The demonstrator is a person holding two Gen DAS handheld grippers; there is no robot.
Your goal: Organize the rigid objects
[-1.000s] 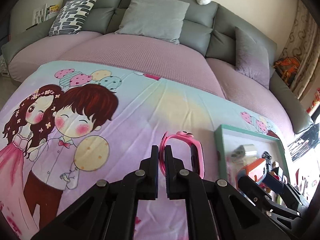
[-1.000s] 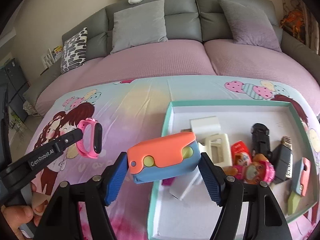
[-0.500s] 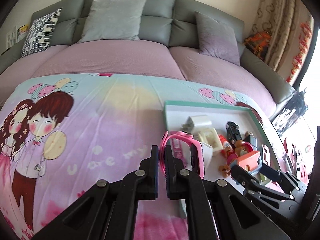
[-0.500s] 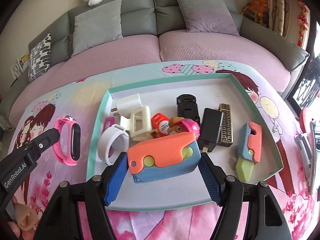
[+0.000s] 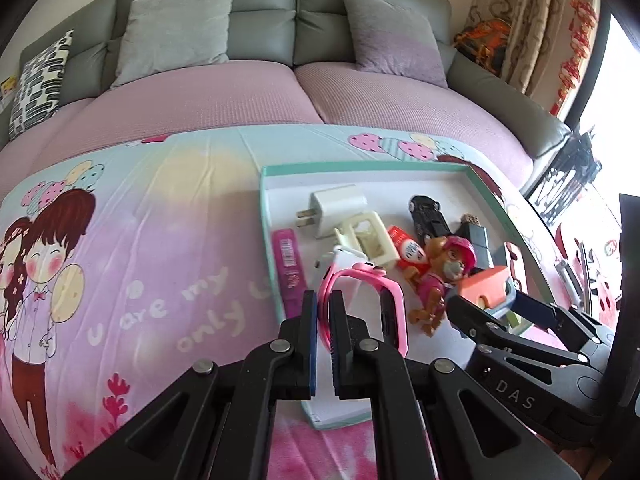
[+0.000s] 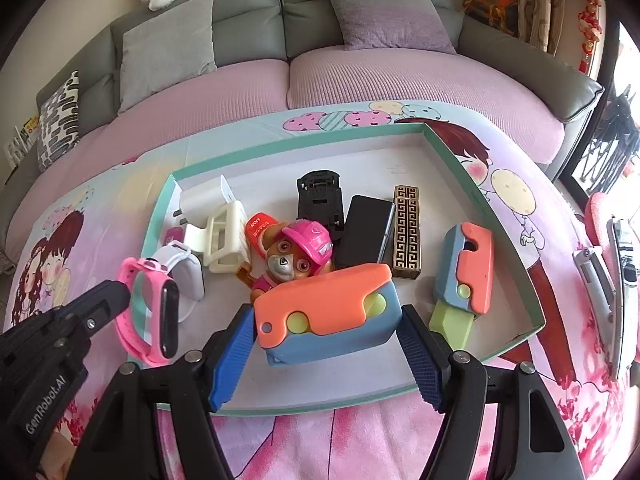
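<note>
Clamping the strap of a pink plastic smartwatch (image 5: 362,304) between nearly closed jaws, the left hand-held gripper (image 5: 324,336) holds it above the near-left part of a shallow teal-rimmed white cardboard tray (image 6: 486,204). The right hand-held gripper (image 6: 326,344) has its blue-padded jaws spread wide and pressed against both ends of an orange-and-blue plastic toy knife case (image 6: 328,312), held over the tray's near edge. Inside the tray lie a white wall charger (image 5: 338,206), a cream hair claw clip (image 6: 222,236), a pink-helmeted toy puppy figure (image 6: 296,250), a black toy car (image 6: 320,198) and a second orange-and-blue case with a green blade (image 6: 464,276). The tray rests on a cartoon-printed sheet (image 5: 160,240) covering the surface.
</note>
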